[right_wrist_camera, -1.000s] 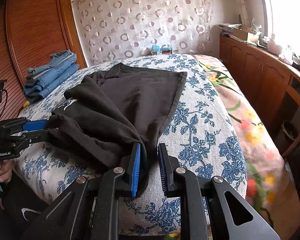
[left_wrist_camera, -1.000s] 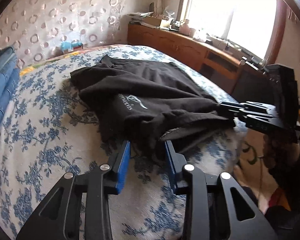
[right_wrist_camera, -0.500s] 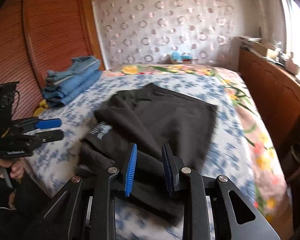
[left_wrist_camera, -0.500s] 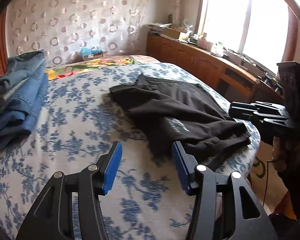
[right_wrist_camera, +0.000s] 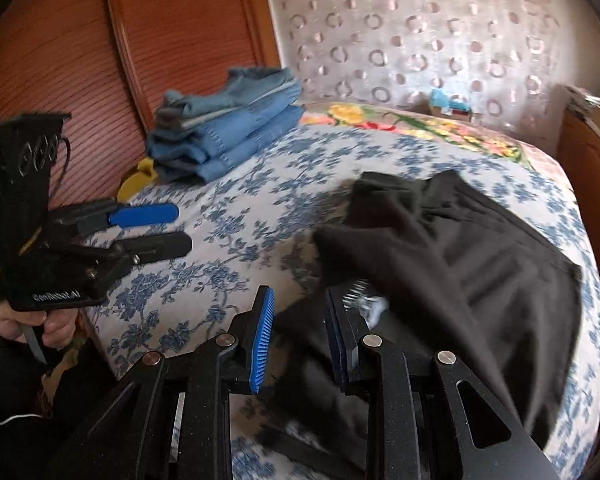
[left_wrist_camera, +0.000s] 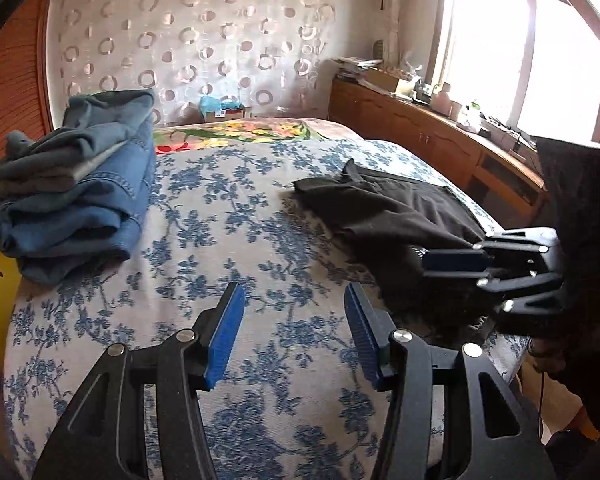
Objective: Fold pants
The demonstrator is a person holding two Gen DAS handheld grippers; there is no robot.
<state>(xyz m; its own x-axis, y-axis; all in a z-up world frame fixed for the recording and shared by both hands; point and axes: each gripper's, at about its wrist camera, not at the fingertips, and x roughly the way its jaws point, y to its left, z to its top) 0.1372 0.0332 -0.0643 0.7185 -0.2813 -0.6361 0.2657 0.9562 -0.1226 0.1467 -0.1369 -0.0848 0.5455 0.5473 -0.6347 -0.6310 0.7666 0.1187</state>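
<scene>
At 9 o'clock our left gripper (left_wrist_camera: 294, 332) is wide open and holds nothing over the bedspread (left_wrist_camera: 204, 216). The black pants (right_wrist_camera: 452, 248) lie at 2 o'clock, and our right gripper (right_wrist_camera: 298, 330) is open above their near edge. The loose fold may slip apart, because nothing pins it. A second ago both grippers were pinching the cloth.

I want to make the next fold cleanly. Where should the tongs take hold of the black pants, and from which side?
Grip the black pants at the rumpled edge hanging nearest the bed's foot. There the cloth bunches thick, unlike the flat far part. Come from the foot side, where both tongs already are, open.
</scene>
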